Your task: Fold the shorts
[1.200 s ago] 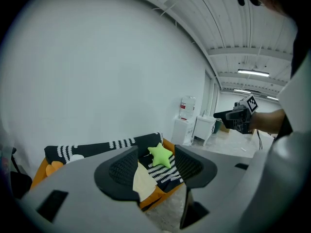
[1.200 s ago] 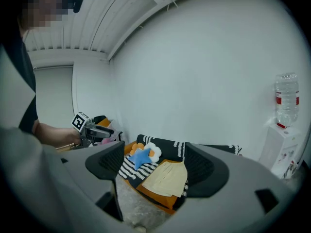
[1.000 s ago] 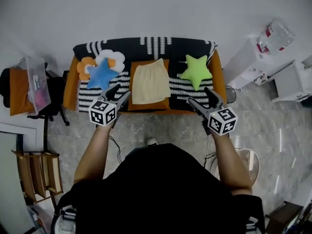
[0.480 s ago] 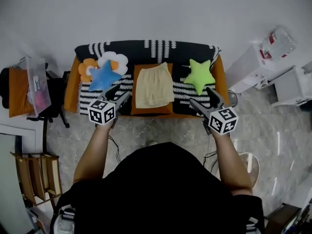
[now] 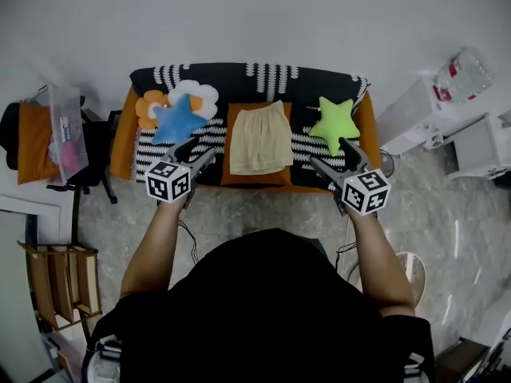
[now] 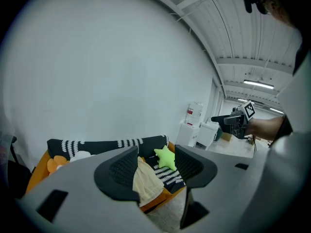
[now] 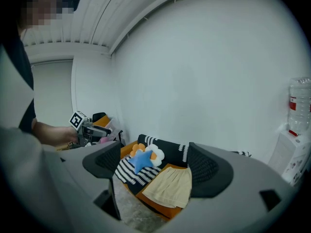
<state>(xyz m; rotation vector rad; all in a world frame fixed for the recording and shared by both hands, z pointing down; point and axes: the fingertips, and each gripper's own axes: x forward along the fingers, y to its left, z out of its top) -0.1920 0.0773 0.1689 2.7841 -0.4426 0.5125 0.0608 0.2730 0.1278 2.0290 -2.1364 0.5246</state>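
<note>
Pale yellow shorts (image 5: pixel 259 138) lie flat on the orange seat of a sofa (image 5: pixel 247 179); they also show as shorts (image 6: pixel 146 181) and shorts (image 7: pixel 172 188) in the two gripper views. My left gripper (image 5: pixel 200 150) hovers in the air before the sofa's front left, open and empty. My right gripper (image 5: pixel 329 153) hangs before the front right, open and empty; its jaws have just been opening wider. Neither touches the shorts. Each gripper view shows the other gripper off to the side: right gripper (image 6: pixel 235 123), left gripper (image 7: pixel 90 129).
On the sofa's black-and-white striped throw (image 5: pixel 307 146) lie a blue star cushion (image 5: pixel 177 120), a flower cushion (image 5: pixel 192 94) and a green star cushion (image 5: pixel 335 123). A cluttered chair (image 5: pixel 60 134) stands left, a wooden shelf (image 5: pixel 60 282) lower left, a white cabinet with a water bottle (image 5: pixel 459 74) right.
Both grippers have drifted a little closer to the sofa's front edge, and the sofa has shifted slightly rightward in view. The right gripper's jaws stand a bit wider.
</note>
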